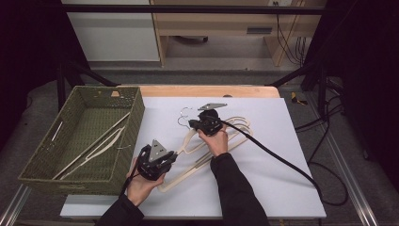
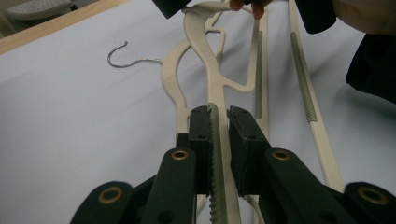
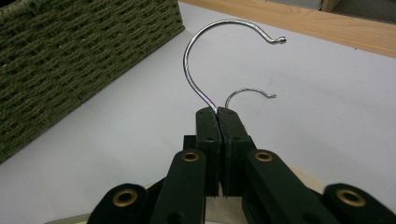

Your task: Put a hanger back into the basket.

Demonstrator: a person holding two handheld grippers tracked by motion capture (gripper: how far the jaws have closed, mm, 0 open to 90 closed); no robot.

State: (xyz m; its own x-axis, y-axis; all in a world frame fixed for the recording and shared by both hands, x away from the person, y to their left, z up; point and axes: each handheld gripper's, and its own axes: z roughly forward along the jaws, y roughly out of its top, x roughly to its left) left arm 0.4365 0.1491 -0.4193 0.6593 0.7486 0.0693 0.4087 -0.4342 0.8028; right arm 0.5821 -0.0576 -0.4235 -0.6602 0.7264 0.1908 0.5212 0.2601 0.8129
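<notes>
A cream hanger arm [image 2: 217,140] is pinched by the left gripper [image 2: 219,122]. A metal hook [image 3: 205,51] is clamped by the right gripper [image 3: 217,112].

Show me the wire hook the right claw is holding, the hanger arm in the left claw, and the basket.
Wire hook [image 3: 198,51], right gripper view, on its curved steel.
Hanger arm [image 2: 215,88], left gripper view, on the beige bar ahead of the claw.
Basket [image 1: 137,113], high view, on its right woven wall.

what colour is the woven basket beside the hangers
Olive green woven basket, all over; clearest in the high view.
</notes>
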